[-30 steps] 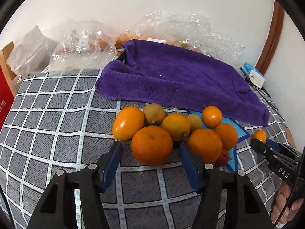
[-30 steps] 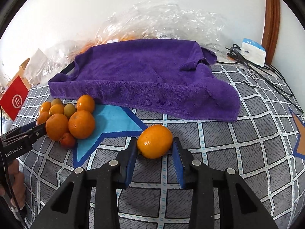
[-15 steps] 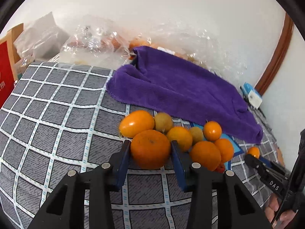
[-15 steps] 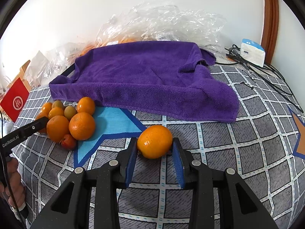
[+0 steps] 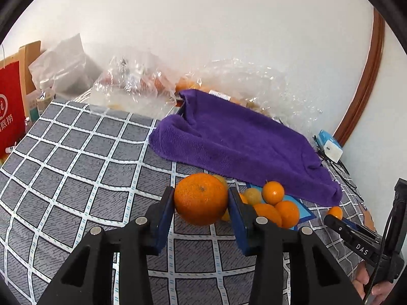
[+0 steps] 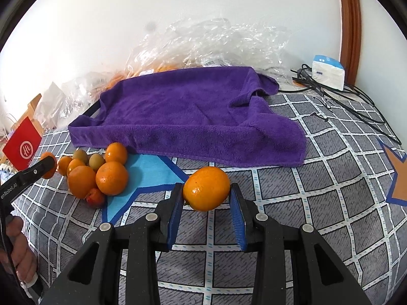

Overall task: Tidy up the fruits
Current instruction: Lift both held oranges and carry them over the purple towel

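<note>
My left gripper [image 5: 201, 200] is shut on a large orange [image 5: 201, 198] and holds it above the checked cloth, just left of the fruit pile [image 5: 273, 203]. My right gripper [image 6: 206, 190] is shut on another orange [image 6: 206, 188], held a little above the cloth in front of the purple towel [image 6: 188, 111]. In the right wrist view the pile of oranges and small greenish fruits [image 6: 96, 170] lies at the left on a blue star patch [image 6: 150, 172]. The left gripper's tip [image 6: 38, 171] shows at the far left, the right gripper [image 5: 338, 222] at the lower right of the left view.
The purple towel [image 5: 241, 142] covers a tray at the back. Crumpled plastic bags with fruit [image 5: 137, 89] lie along the wall. A red box [image 5: 10, 106] stands at the left edge. A white adapter [image 6: 328, 72] and black cables [image 6: 356, 101] lie at the back right.
My left gripper closed on the large orange at the front of the pile and lifted it off the cloth. My right gripper kept its orange and rose slightly.
</note>
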Demonstrator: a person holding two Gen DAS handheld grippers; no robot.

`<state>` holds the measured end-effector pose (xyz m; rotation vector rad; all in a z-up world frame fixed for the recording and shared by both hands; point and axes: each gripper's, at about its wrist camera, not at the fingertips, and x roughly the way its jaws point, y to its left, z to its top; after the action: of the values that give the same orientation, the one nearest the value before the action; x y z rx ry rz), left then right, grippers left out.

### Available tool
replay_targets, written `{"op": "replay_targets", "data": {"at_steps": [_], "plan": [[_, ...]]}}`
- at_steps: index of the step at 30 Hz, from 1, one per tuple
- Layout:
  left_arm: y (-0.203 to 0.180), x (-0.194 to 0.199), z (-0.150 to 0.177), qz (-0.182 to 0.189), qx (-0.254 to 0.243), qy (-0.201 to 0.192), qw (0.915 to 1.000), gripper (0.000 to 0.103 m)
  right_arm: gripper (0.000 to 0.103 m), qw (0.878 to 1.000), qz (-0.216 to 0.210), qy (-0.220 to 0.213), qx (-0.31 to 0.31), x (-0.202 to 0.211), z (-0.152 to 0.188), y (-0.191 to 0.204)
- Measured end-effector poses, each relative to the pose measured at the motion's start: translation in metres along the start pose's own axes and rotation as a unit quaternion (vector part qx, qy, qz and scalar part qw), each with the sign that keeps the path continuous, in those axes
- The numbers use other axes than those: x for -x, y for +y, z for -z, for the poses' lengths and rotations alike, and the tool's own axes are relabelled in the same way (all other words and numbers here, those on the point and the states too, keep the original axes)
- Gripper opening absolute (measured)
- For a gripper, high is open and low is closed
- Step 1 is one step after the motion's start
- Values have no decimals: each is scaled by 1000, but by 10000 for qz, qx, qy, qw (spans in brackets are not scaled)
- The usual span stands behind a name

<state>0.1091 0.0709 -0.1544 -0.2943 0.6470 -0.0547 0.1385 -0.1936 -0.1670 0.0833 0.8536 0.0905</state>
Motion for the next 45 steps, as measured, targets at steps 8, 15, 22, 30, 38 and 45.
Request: {"op": "replay_targets", "data": {"at_steps": [8,15,22,30,38,45], "plan": [[2,10,-1,106,66,-218,9997,39,36,9999,105,1,0,15,4,-1],[6,17,-1,472,195,-288,9983,39,36,9997,166,-155,-39,39,-3,-6],[2,30,-9,534,104,-384,9978,39,36,9989,328,-329,72,63,-20,-7],[-5,51,-51,227,25,-374,9990,39,36,9985,217,-481,153,76,-47,1],[-21,49,-101,-57,-174,-524,9985,40,36,9979,108,-622,148,61,-93,8],[-31,12,-130,-247,-266,-409,9985,40,36,9981,125,-599,90,18,-146,3]]}}
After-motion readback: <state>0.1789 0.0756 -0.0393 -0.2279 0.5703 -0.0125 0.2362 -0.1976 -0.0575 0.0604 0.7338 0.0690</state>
